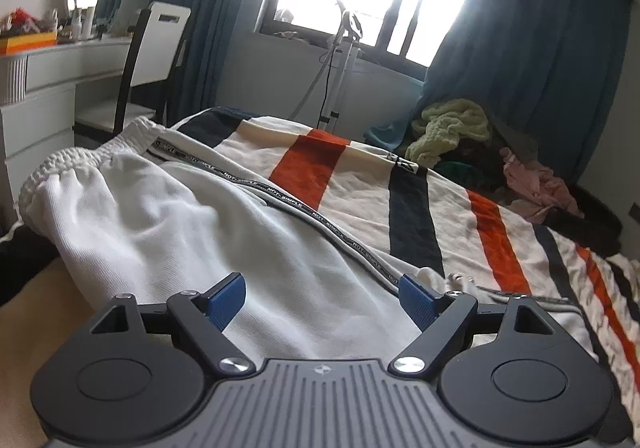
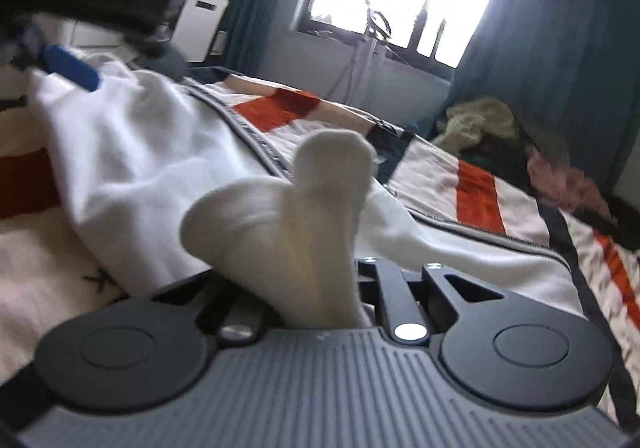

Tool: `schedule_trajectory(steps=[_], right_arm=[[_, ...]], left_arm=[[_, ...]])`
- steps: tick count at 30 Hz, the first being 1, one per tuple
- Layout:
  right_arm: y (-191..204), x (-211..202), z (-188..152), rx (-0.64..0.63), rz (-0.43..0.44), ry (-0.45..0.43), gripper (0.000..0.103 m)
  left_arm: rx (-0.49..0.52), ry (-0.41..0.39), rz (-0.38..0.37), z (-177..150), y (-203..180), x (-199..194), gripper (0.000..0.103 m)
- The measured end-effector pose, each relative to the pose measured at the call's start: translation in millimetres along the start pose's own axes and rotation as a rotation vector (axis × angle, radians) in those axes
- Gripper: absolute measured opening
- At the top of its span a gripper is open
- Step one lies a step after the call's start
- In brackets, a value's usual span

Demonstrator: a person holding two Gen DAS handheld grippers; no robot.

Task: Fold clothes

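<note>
White sweatpants (image 1: 180,224) with an elastic waistband (image 1: 80,156) and a dark lettered side stripe (image 1: 304,208) lie on the striped bedspread (image 1: 460,224). My left gripper (image 1: 322,302) is open, its blue pads (image 1: 226,302) spread just above the white fabric, holding nothing. My right gripper (image 2: 320,280) is shut on a bunched fold of the same white pants (image 2: 304,216), which rises between the hidden fingertips. The left gripper's blue pad (image 2: 72,68) shows at the far left of the right wrist view, over the pants.
A heap of unfolded clothes, yellow-green (image 1: 452,128) and pink (image 1: 536,184), sits at the far right of the bed. A white dresser (image 1: 48,104) and chair (image 1: 156,52) stand left. A stand (image 1: 340,56) is by the window with blue curtains (image 1: 520,48).
</note>
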State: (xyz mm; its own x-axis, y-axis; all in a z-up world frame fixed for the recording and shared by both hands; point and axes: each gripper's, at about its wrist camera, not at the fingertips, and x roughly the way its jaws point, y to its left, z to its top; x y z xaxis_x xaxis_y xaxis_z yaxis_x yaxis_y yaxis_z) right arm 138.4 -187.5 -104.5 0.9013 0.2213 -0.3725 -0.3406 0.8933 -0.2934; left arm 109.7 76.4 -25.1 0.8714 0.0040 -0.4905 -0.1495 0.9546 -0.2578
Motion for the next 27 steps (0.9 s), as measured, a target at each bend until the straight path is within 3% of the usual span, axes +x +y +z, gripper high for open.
schedule_trajectory(steps=[4,6,7,9,11,17,23,27], right_arm=[[-6.0,14.0,1.3,0.026,0.005,0.049,0.015],[-16.1,17.1,5.2,0.078,0.031,0.08,0.024],[-21.3,15.4,8.0,0.112,0.057,0.099,0.03],[-31.2,3.9,10.5,0.196,0.127,0.121,0.069],[-43.4,-12.1,11.0,0.294,0.214,0.124,0.083],[-72.2,-57.7,15.8,0.418,0.236,0.098,0.083],[-112.9,-77.8,5.8,0.606,0.025,0.192,0.083],[-126.8,-72.4,-1.0,0.626,-0.07,0.217,0.082]], left_arm=[[0.022,-0.003,-0.006,-0.4,-3.4,2.4,0.085],[0.037,-0.007,-0.017,-1.8,-6.7,1.6,0.085],[0.046,-0.005,-0.027,-2.7,-8.4,1.4,0.085],[0.066,0.0,-0.038,-5.0,-11.9,0.8,0.085],[0.087,0.002,-0.045,-9.3,-15.5,0.0,0.085],[0.096,0.067,-0.095,-22.2,-20.5,2.9,0.085],[0.171,0.003,-0.196,-33.8,-40.6,-12.0,0.085],[0.242,-0.046,-0.311,-39.8,-60.7,-22.6,0.085]])
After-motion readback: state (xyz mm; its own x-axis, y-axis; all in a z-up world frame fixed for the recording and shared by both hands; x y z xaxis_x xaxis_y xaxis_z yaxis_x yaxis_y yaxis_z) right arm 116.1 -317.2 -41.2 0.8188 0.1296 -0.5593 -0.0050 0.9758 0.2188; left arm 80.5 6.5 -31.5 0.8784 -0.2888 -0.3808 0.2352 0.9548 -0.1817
